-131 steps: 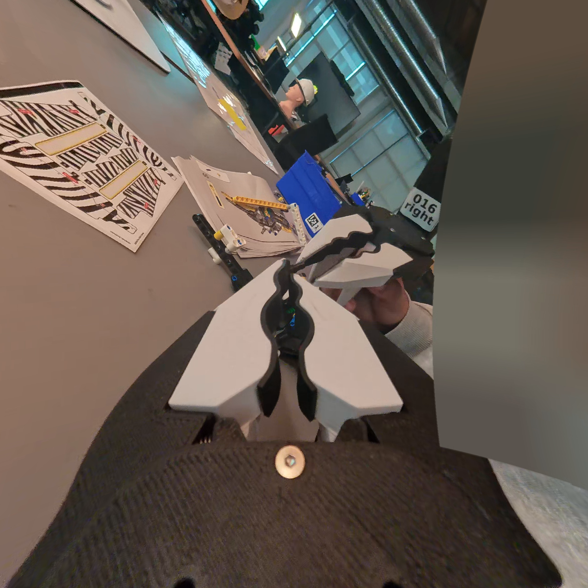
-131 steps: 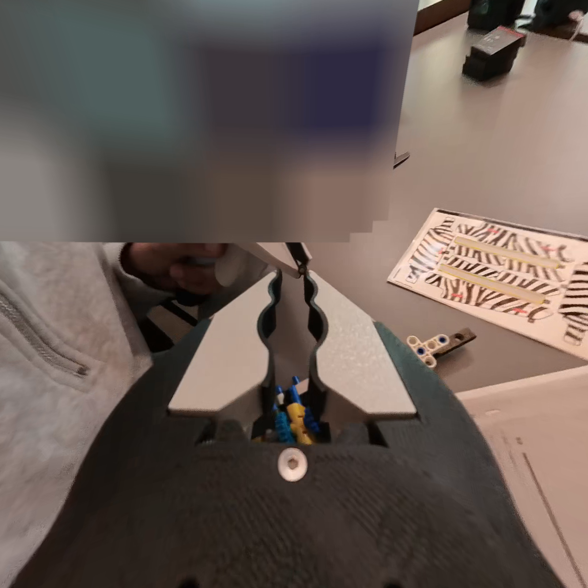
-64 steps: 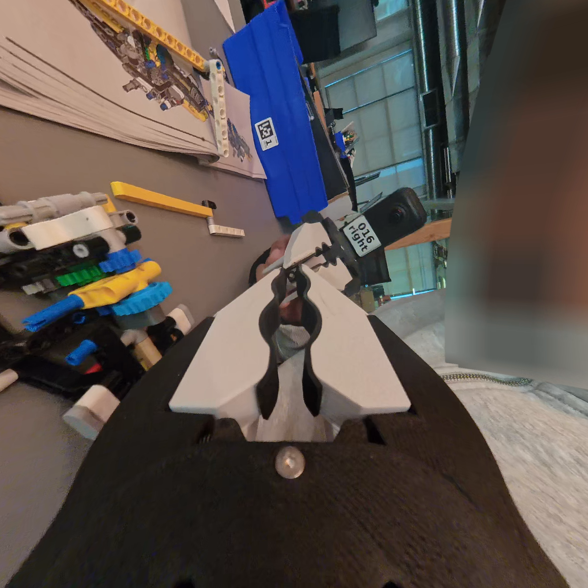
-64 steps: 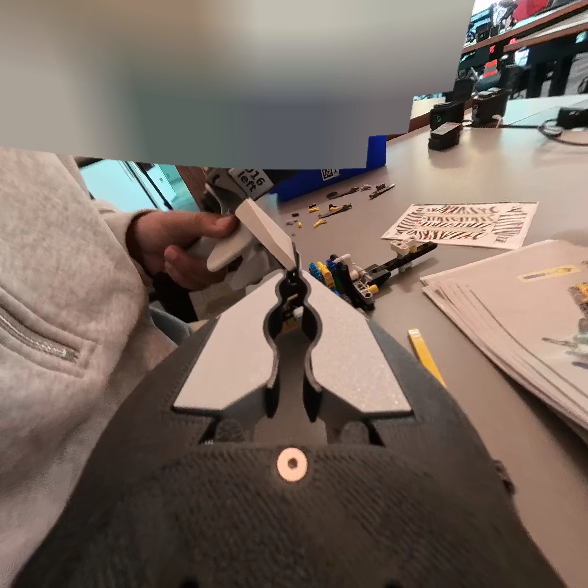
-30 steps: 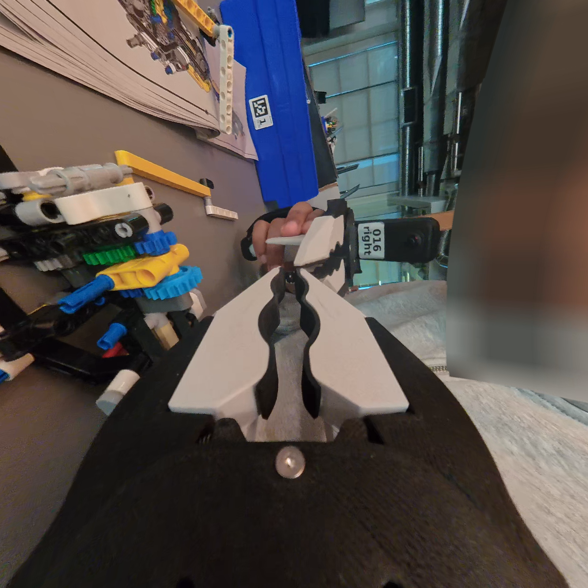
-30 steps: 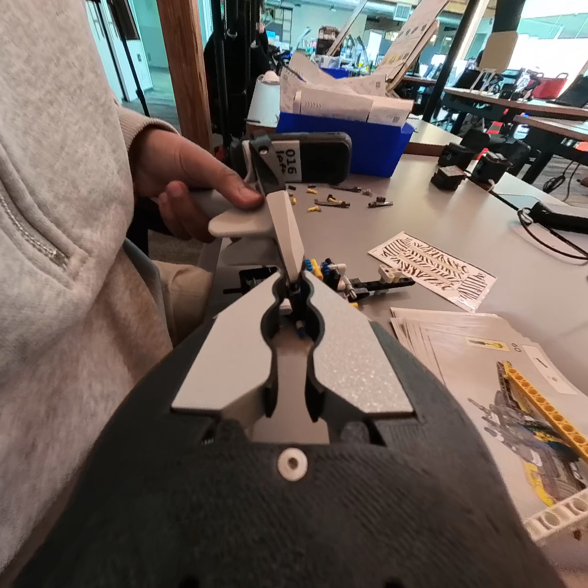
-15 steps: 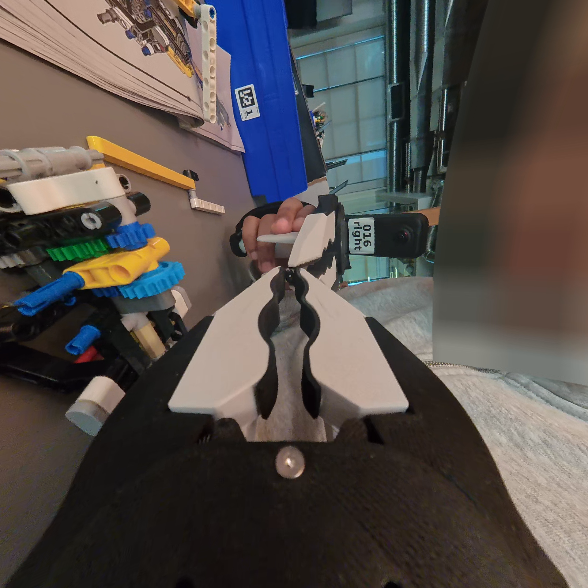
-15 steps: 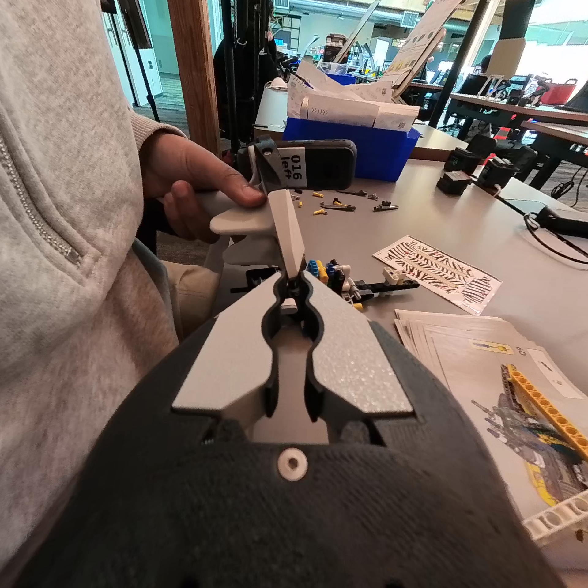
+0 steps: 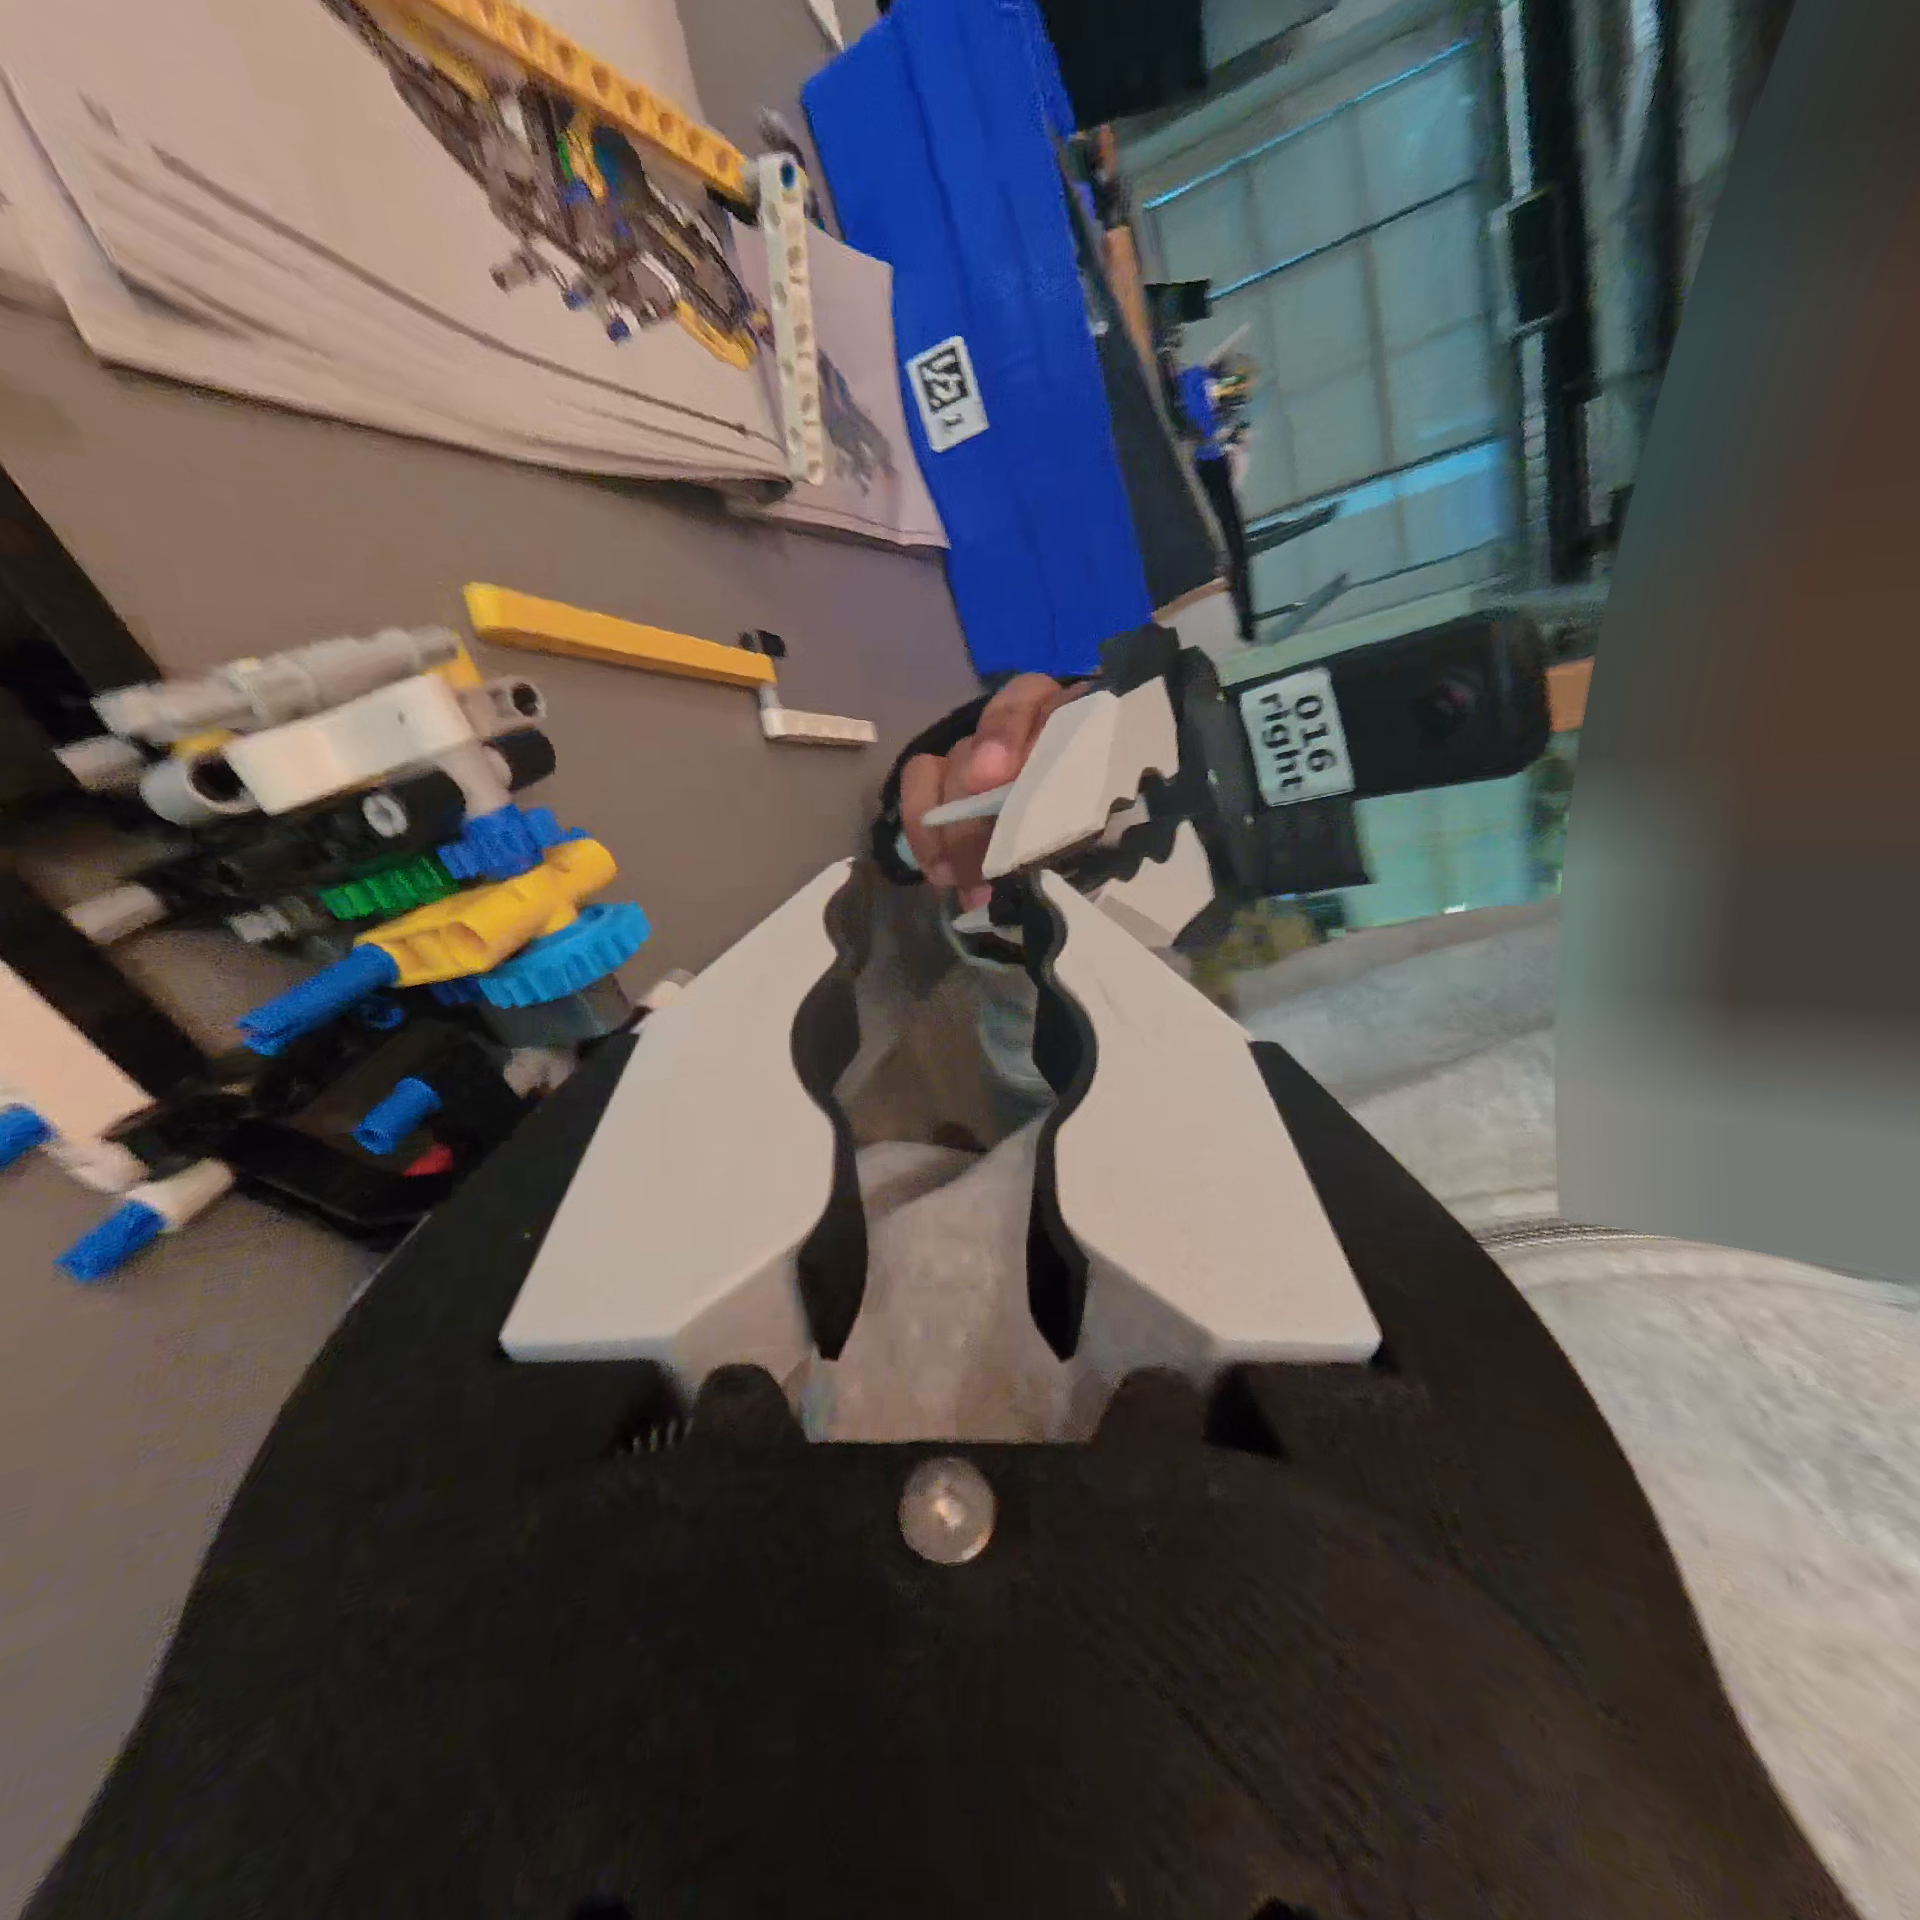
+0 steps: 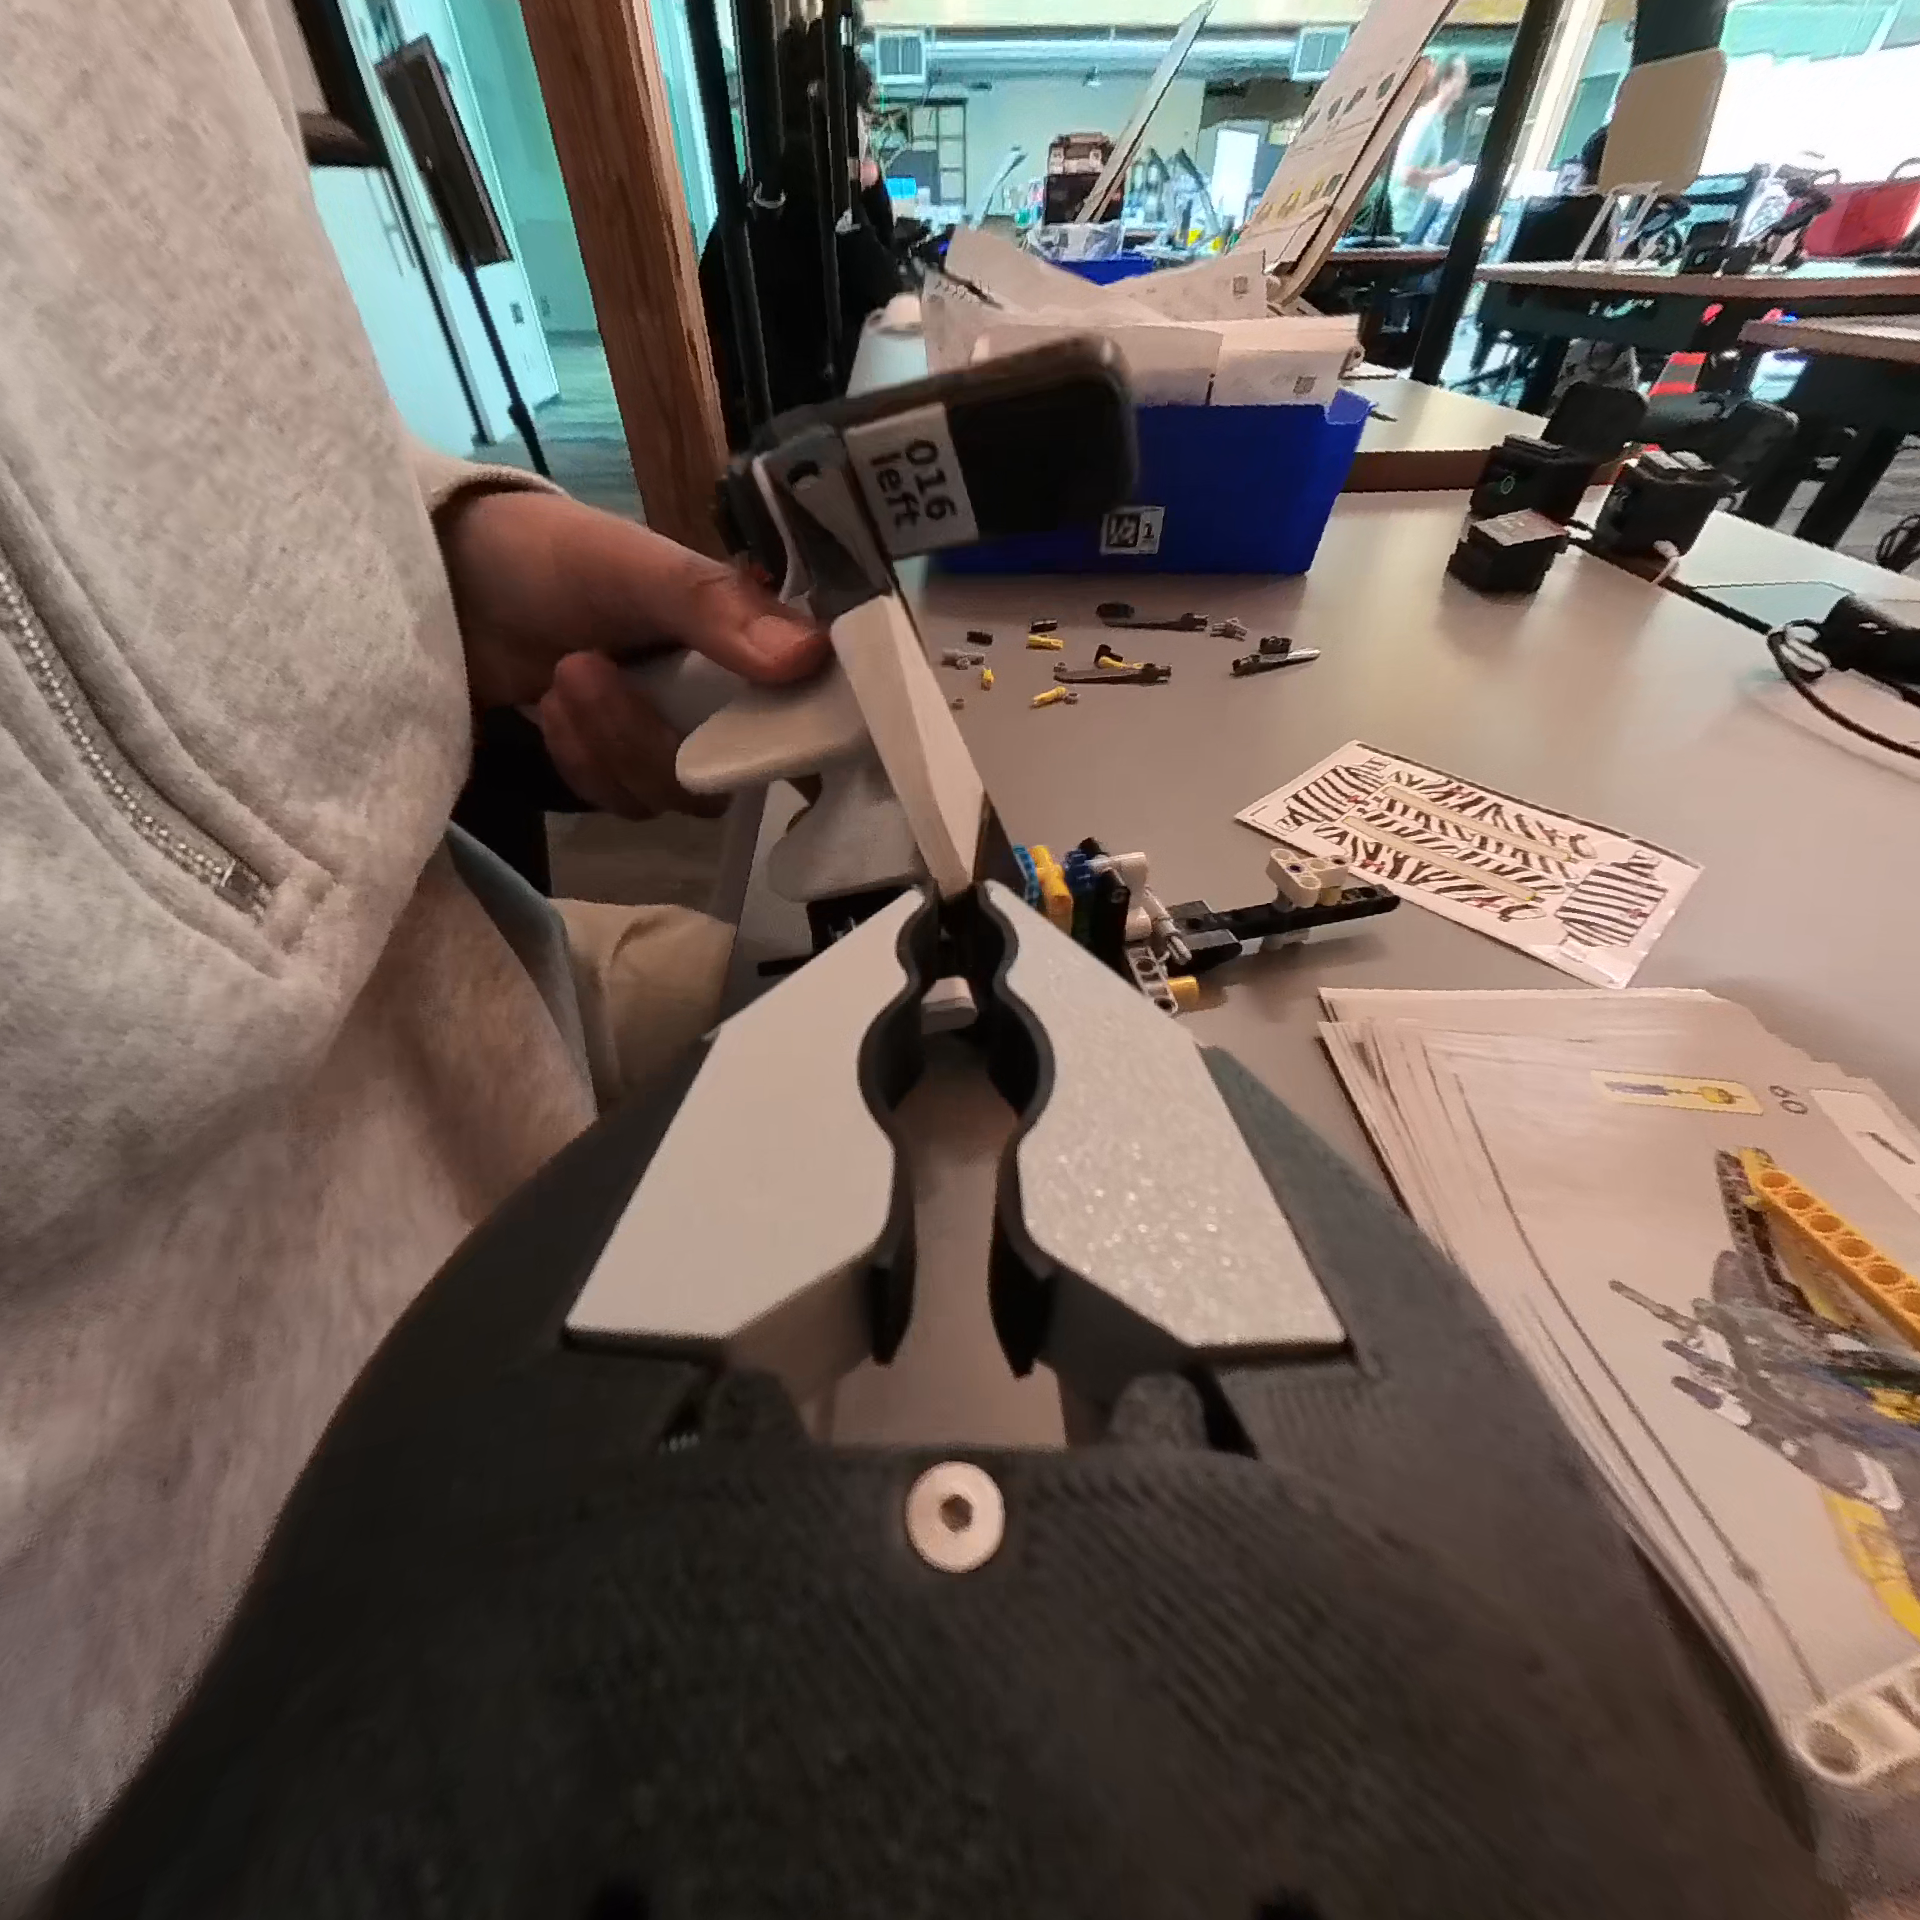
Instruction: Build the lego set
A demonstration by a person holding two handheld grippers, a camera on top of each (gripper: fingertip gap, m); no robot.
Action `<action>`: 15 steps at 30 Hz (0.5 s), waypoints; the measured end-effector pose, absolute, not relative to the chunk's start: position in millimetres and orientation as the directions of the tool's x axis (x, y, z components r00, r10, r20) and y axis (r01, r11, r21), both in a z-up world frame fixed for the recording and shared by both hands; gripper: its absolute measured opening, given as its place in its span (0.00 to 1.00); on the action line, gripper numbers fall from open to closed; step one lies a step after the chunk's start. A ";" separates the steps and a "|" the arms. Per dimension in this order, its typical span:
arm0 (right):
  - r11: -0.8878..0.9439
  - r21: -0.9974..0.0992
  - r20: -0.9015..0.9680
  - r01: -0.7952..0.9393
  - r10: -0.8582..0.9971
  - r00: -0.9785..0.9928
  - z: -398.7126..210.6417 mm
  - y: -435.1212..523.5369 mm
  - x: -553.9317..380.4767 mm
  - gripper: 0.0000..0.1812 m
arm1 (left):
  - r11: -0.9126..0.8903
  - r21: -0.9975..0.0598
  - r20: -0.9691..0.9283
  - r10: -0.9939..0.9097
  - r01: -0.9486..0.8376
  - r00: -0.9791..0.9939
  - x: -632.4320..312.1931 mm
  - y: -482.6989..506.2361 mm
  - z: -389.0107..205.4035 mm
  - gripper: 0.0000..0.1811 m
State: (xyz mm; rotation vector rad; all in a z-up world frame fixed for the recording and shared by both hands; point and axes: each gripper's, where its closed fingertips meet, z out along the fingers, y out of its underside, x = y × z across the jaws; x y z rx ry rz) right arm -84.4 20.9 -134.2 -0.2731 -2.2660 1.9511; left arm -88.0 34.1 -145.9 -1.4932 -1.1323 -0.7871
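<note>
Left fingers now apart, piece between right fingers.

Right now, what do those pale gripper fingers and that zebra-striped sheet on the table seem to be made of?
The right gripper's fingers look like hard plastic, probably 3D-printed: matte pale grey with a fine sparkly grain, and black wavy inner pads that may be rubber. The zebra-striped sheet looks like thin glossy paper, perhaps stickers: it lies flat on the table.
</note>
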 end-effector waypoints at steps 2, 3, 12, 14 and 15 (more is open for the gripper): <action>0.115 -0.991 -0.038 0.065 0.224 -0.974 -133.5 19.3 -85.4 0.01 | -0.012 -0.408 0.870 0.297 0.913 0.393 -91.0 31.3 -145.1 0.16; 0.099 -0.992 -0.055 0.078 0.219 -0.974 -132.6 18.5 -85.5 0.01 | -0.020 -0.420 0.861 0.306 0.907 0.406 -91.4 30.2 -145.0 0.18; -0.077 -0.978 -0.204 0.196 0.111 -0.973 -112.0 23.8 -85.0 0.01 | 0.022 -0.334 0.928 0.183 0.942 0.325 -94.1 20.3 -130.1 0.23; -0.108 -0.969 -0.235 0.223 0.125 -0.964 -109.6 29.6 -92.1 0.01 | 0.008 -0.397 0.889 0.250 0.918 0.383 -98.0 14.3 -131.4 0.23; -0.105 -0.969 -0.239 0.225 0.148 -0.960 -111.1 31.0 -96.7 0.01 | -0.003 -0.433 0.863 0.288 0.901 0.415 -100.4 11.5 -131.8 0.23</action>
